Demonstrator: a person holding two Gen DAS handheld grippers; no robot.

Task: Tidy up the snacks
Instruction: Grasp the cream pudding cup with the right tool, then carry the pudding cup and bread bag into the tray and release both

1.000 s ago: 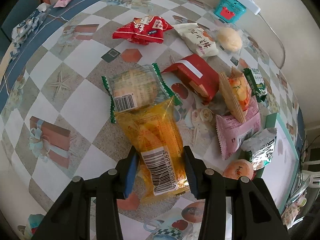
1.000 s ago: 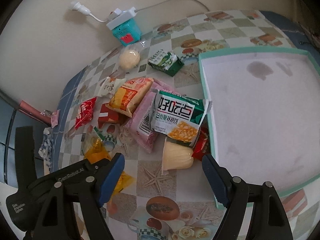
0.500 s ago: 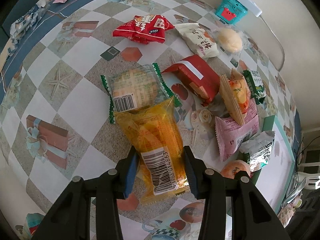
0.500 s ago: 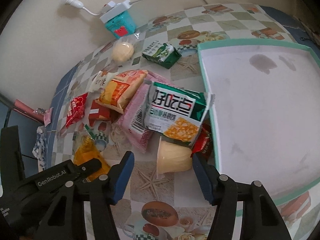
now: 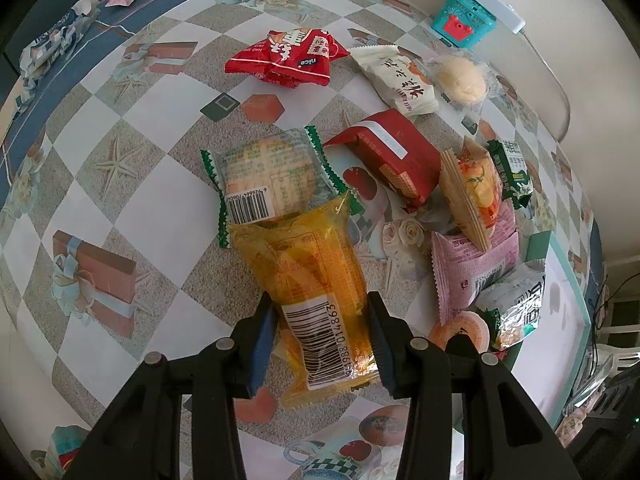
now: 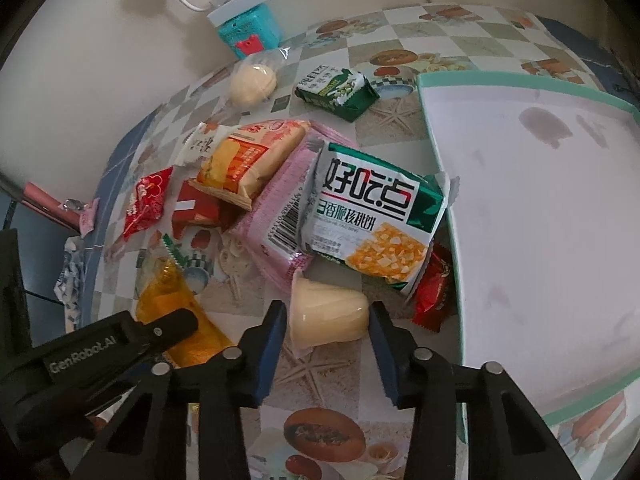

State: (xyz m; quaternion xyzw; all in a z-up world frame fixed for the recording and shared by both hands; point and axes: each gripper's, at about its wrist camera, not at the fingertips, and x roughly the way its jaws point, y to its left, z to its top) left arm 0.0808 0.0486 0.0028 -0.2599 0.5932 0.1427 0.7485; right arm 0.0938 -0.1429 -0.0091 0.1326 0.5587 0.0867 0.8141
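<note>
Red packet (image 6: 434,292) mostly hidden under the green-white cracker pack (image 6: 372,224), label unreadable. Orange jelly cup (image 5: 460,330) partly behind the left gripper (image 5: 320,338) finger. Tray (image 6: 440,152) cut off at the right frame edge; pink pack's (image 6: 276,216) print too small to read.

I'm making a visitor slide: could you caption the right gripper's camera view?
Right gripper closing around a pale jelly cup beside the empty tray.

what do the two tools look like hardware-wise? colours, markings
Both alike: matte black plastic linkage bodies with round silver pivot screws, and blue pads lining the inner finger faces. Left tool, right tool. White "GenRobot.AI" lettering shows on the left tool's side. No cables or sleeves visible.
</note>
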